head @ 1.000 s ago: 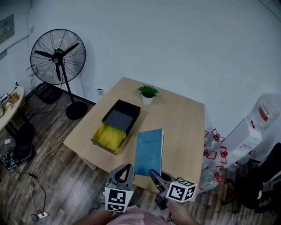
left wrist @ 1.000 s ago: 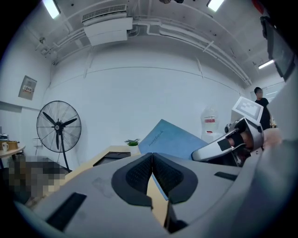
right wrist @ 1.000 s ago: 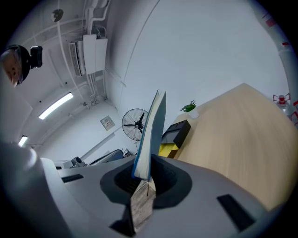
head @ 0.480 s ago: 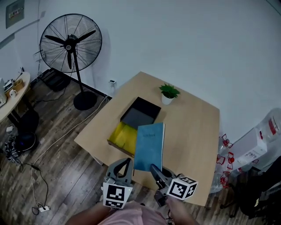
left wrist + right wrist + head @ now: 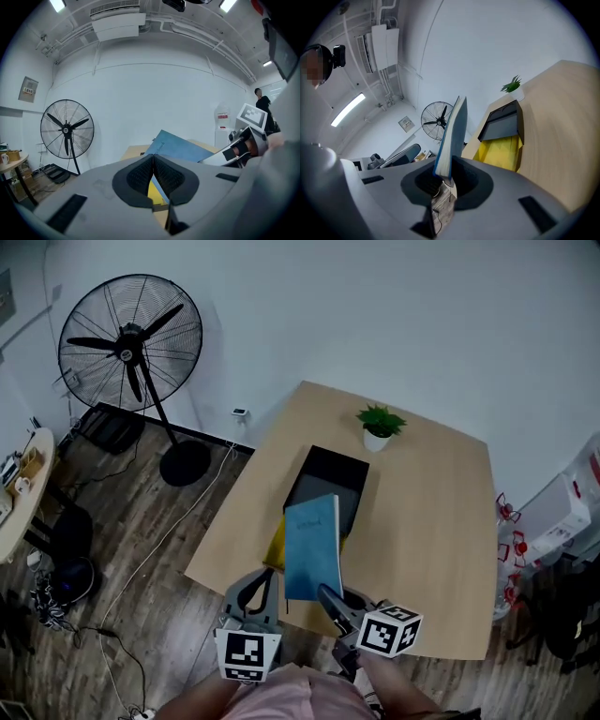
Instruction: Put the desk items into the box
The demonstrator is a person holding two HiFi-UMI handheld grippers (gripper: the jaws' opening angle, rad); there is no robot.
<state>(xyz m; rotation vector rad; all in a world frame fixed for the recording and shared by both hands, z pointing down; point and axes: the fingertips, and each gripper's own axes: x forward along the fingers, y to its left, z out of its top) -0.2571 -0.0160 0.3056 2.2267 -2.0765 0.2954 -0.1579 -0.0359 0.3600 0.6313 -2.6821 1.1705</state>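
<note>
My right gripper is shut on the lower edge of a blue notebook. The notebook hangs tilted in the air over the near end of the open box, which has a black part at the far end and a yellow lining. In the right gripper view the notebook stands edge-on between the jaws of my right gripper. My left gripper hovers left of the notebook near the table's front edge. Its pads are pressed together on nothing, and the blue notebook shows beyond them.
A small potted plant stands at the far side of the wooden table. A pedestal fan stands on the floor to the left, with cables on the wood floor. Water bottles and a white carton sit at the right.
The notebook has been carried left and now overlaps the box. Both grippers keep their hold and stance. The head view has shifted, so the table sits further right.
</note>
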